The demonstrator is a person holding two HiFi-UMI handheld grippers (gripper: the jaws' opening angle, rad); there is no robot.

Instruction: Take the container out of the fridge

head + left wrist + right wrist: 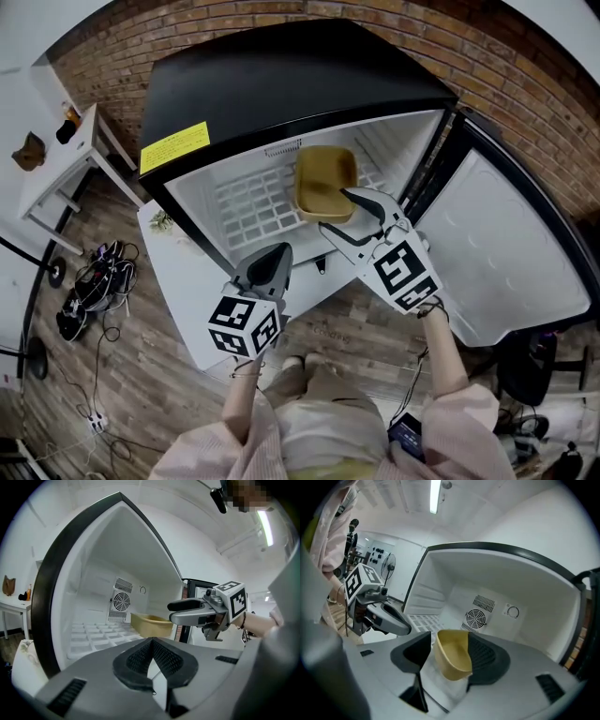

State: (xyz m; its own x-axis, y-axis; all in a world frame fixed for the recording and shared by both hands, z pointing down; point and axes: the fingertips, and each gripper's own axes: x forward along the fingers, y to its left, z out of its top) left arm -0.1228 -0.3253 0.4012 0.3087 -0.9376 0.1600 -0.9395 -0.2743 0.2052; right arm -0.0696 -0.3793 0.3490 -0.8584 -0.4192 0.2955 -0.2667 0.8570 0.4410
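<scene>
Your left gripper hangs before the open fridge, its ribbed black pads pressed together on nothing. Inside the smooth white cabinet, the yellow container, a shallow glossy plastic tub with rounded corners, sits on the white grid shelf at the right side, near the open door. Your right gripper has its jaws spread wide, straddling the container's near end. One pad is just beside the container's wall and the other stands clear.

Bright even indoor light, ceiling tube glaring overhead, strong fisheye bending, dark vignetted corners, nearest foreground soft
</scene>
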